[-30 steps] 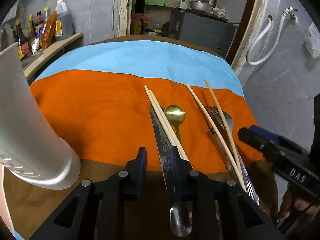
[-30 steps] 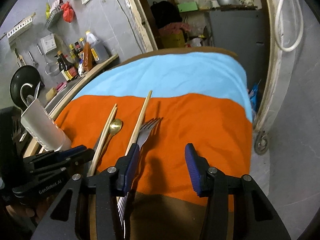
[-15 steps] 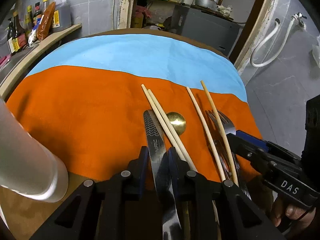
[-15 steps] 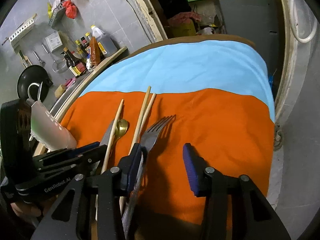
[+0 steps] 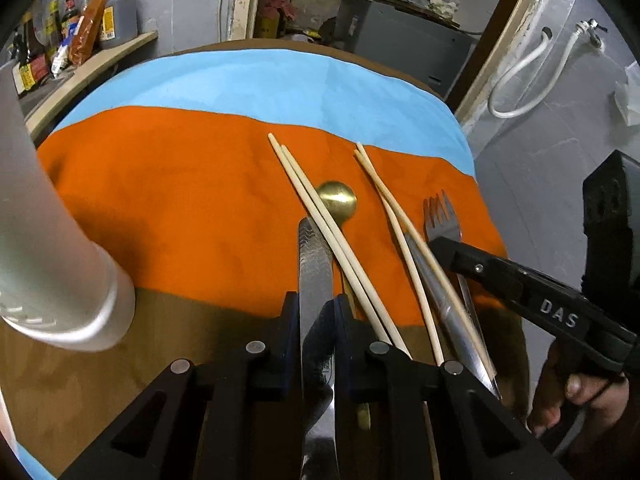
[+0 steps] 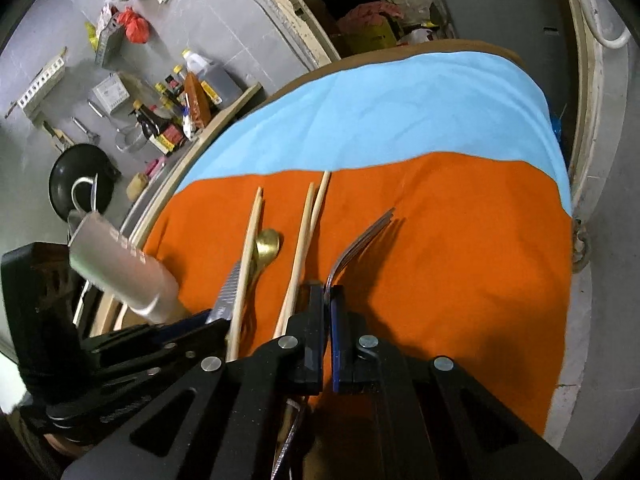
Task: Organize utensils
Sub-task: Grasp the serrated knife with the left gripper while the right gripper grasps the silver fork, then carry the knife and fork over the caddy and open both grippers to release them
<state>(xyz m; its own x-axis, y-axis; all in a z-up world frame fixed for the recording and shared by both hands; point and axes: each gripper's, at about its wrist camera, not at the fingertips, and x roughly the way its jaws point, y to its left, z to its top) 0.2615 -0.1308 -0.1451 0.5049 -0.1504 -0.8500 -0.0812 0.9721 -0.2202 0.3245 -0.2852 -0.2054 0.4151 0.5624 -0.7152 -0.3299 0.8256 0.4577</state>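
Fork (image 6: 352,240) now clamped in R gripper (image 6: 329,300), knife (image 5: 316,264) in L gripper (image 5: 314,312).

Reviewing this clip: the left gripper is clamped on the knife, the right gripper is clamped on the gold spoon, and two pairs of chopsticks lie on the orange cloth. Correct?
Not quite. The right gripper is shut on the fork, not the gold spoon, which lies free on the orange cloth; the right wrist view shows this. The left gripper does clamp the knife, and both pairs of chopsticks lie there.
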